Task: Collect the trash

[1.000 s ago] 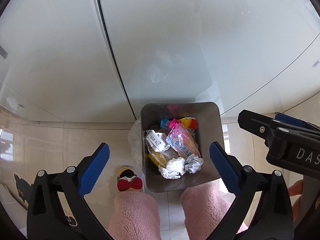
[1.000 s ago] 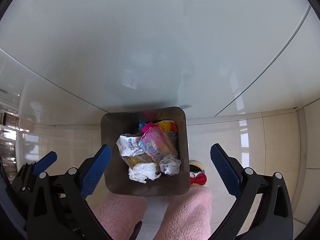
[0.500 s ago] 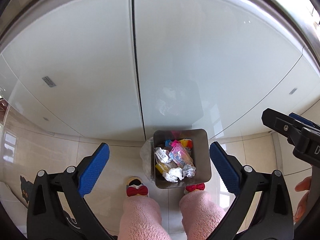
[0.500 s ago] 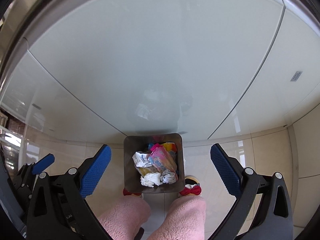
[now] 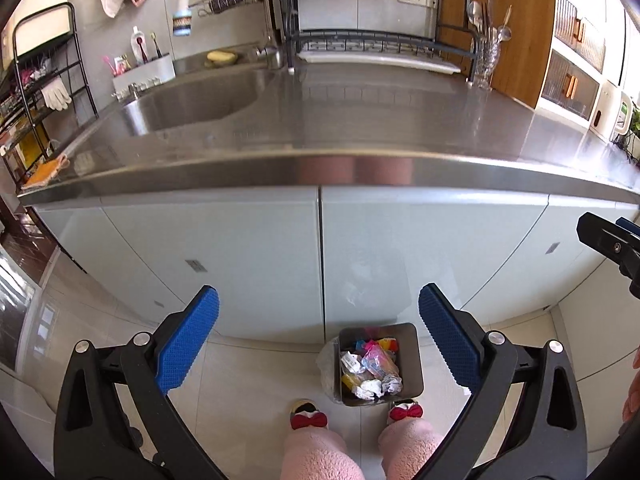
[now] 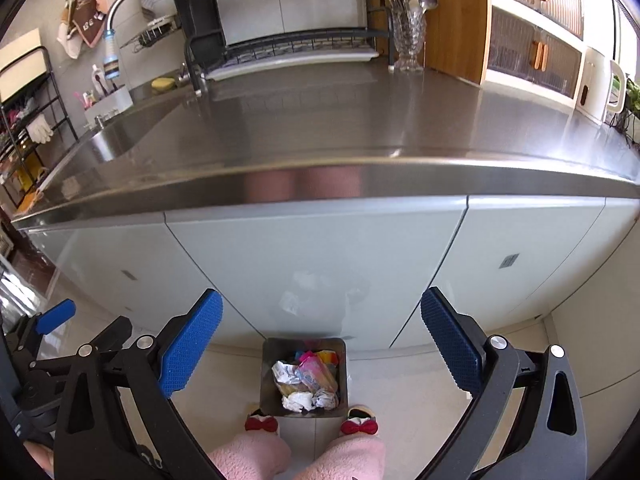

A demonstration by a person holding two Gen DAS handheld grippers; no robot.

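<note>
Looking down past both tools, most of the trash bin (image 5: 380, 364) shows on the tiled floor against the pale cabinet doors (image 5: 248, 260), between the person's two slippers with red bows (image 5: 309, 420). It is heaped with crumpled paper (image 5: 372, 388) and bright wrappers (image 5: 378, 362); what lies beneath that heap cannot be seen. The pink fleece legs (image 5: 320, 456) are cut off by the lower edge.

The left gripper (image 5: 318, 336) stands with its blue pads spread wide and nothing between them; the right gripper (image 6: 322, 336) is just as wide and just as empty. From the left tool's view the bin sits right of centre, with a clear bag (image 5: 326, 364) bulging at its left side, and only a black tip of the other tool pokes in at the far right edge. From the right tool's view the bin sits centred between the pads, the bag hidden, and the left tool's blue pad shows at the left edge.

Above, the steel counter (image 6: 360, 128) carries a sink (image 5: 192, 100), a dish rack (image 6: 288, 52) and a glass holder of utensils (image 6: 406, 36). The counter's front edge overhangs the cabinets and mirrors the pink legs blurrily.
</note>
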